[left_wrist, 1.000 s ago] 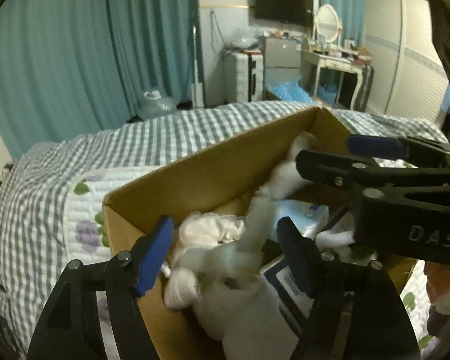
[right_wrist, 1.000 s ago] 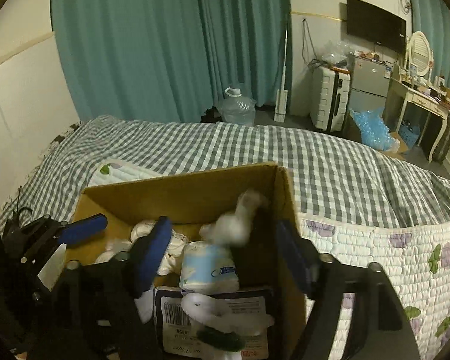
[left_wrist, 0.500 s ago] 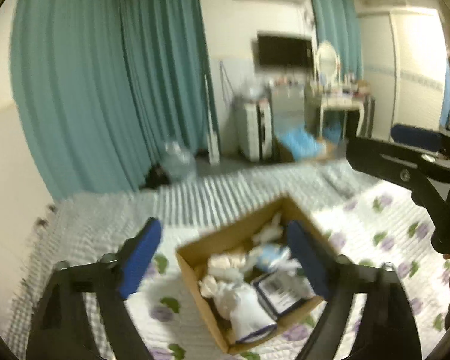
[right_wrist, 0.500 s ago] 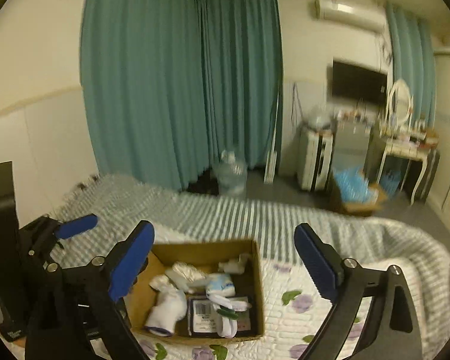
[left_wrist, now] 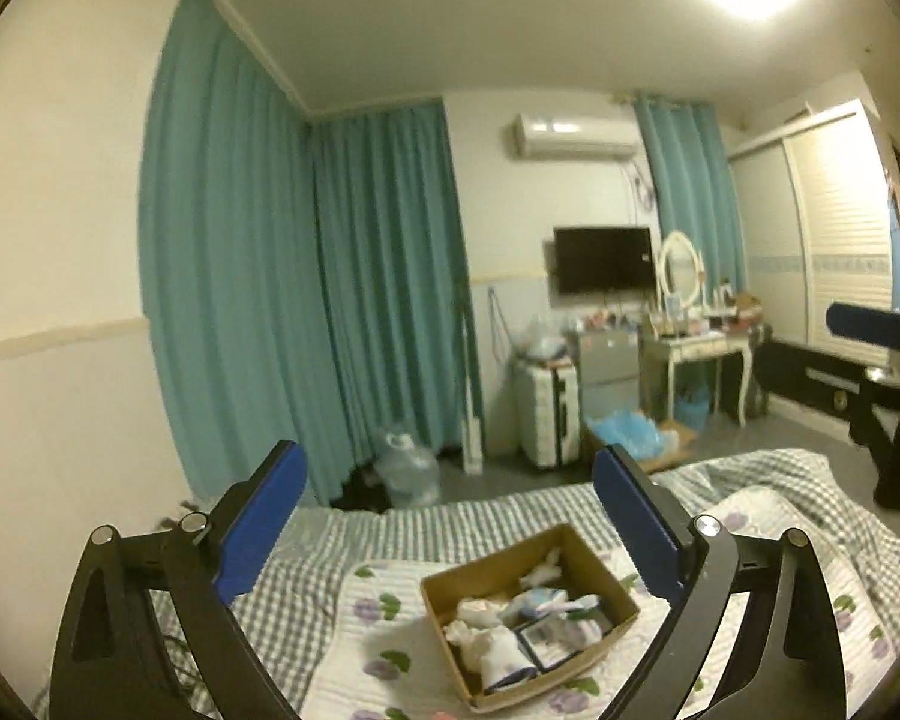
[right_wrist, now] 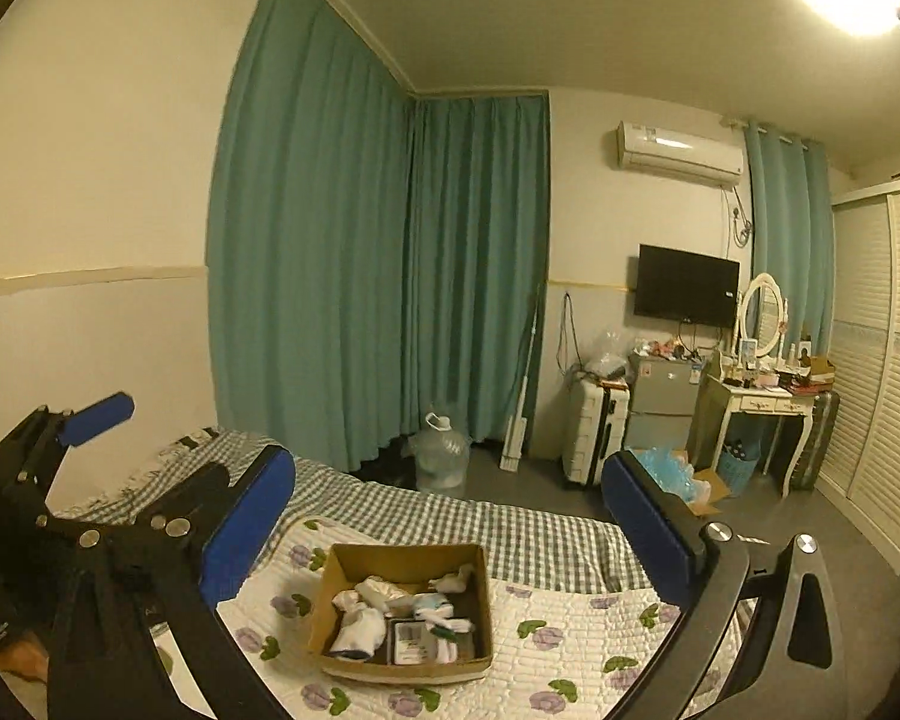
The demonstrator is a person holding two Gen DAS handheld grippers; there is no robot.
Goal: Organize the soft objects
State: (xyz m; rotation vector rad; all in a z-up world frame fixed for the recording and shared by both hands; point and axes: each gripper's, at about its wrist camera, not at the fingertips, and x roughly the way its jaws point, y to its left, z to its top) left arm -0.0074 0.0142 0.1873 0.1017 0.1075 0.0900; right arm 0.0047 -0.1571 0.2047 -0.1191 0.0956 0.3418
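Observation:
A brown cardboard box (left_wrist: 498, 567) lies on the bed below and ahead of both grippers, with its front wall (right_wrist: 402, 667) showing in the right wrist view. It holds white socks (left_wrist: 495, 648) (right_wrist: 360, 630), other white soft pieces and flat packets (right_wrist: 411, 639). My left gripper (left_wrist: 447, 468) hangs high above the bed, jaws opening wide with nothing between them. My right gripper (right_wrist: 450, 471) is just as high, its jaws also opening and empty. Each gripper shows at the edge of the other's view, by a blue pad (left_wrist: 867, 324) (right_wrist: 96, 411).
The bed carries a white floral quilt (right_wrist: 570, 630) over a grey checked cover (right_wrist: 450, 516). Beyond it are teal curtains (right_wrist: 360, 270), a water jug (right_wrist: 441, 459), a white suitcase (right_wrist: 594, 432), a dressing table (right_wrist: 762, 408), a wall television (right_wrist: 687, 285) and a slatted wardrobe (right_wrist: 888, 360).
Both grippers pulled back and rose far from the box, which now looks small below. Their jaws widened. The white soft thing between the left jaws a second ago now lies in the box.

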